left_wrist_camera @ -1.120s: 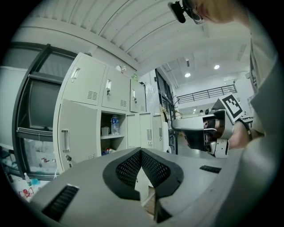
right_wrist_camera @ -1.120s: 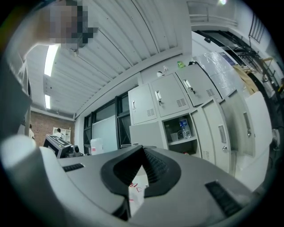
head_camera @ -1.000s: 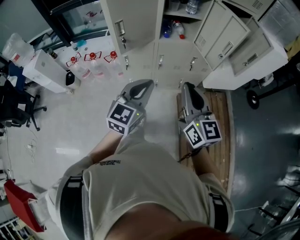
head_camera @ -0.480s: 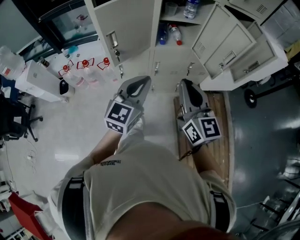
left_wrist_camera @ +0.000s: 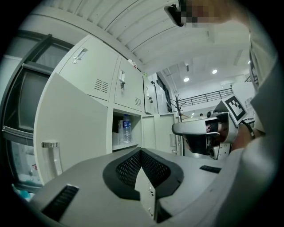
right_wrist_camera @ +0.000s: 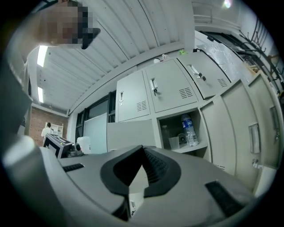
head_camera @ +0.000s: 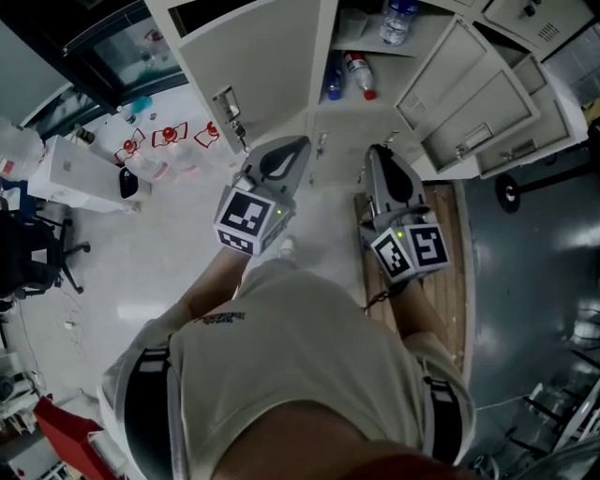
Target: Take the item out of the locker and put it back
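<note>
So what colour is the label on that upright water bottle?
Blue; the bottle shows best in the right gripper view.

The locker bank (head_camera: 272,56) is showing plain pale grey-beige all over. In its open upper compartment, a clear water bottle (head_camera: 397,21) is wearing a blue label. In the compartment below, a red-capped bottle (head_camera: 359,75) is lying beside a blue bottle (head_camera: 332,79). In front of the locker bank, the left gripper (head_camera: 296,146) and the right gripper (head_camera: 376,150) are showing light grey shells with black mesh-textured pads, and their cubes are carrying black-and-white square markers. At the foot of the locker bank, a slatted wooden platform (head_camera: 441,300) is showing brown. Left of the locker bank, clear containers (head_camera: 169,141) are carrying red tops.
</note>
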`<act>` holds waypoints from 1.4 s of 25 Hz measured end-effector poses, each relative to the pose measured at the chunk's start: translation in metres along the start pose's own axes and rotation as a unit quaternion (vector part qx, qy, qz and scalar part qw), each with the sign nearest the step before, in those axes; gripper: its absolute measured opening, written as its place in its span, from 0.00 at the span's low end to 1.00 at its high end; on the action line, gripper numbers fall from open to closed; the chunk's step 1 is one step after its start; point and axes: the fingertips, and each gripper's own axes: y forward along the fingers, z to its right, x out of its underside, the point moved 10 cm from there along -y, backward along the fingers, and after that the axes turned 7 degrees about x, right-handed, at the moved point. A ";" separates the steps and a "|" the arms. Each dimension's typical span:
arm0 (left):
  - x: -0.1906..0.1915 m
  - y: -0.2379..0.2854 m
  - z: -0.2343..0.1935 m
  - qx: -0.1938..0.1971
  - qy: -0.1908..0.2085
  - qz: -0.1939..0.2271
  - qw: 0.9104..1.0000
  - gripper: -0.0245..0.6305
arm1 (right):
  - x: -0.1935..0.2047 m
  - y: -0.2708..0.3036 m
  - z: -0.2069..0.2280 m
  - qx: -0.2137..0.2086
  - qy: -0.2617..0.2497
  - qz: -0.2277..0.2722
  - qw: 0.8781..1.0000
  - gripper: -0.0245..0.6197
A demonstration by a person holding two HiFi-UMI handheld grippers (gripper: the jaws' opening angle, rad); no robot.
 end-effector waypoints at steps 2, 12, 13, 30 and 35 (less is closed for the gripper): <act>0.001 0.009 -0.015 0.007 -0.003 -0.001 1.000 0.05 | -0.001 0.016 0.001 0.008 0.000 0.003 1.000 0.04; -0.015 0.055 -0.061 0.063 0.019 0.033 0.997 0.05 | -0.012 0.075 0.014 0.046 -0.009 0.029 0.998 0.05; -0.017 0.059 -0.064 0.066 0.021 0.037 0.997 0.05 | -0.013 0.080 0.016 0.046 -0.011 0.030 0.998 0.05; -0.026 0.107 -0.060 0.032 0.010 0.022 0.999 0.05 | -0.018 0.118 0.061 -0.018 -0.004 0.004 1.000 0.05; -0.025 0.119 -0.058 0.016 0.005 0.018 1.000 0.05 | -0.017 0.133 0.075 -0.029 -0.007 0.000 1.000 0.07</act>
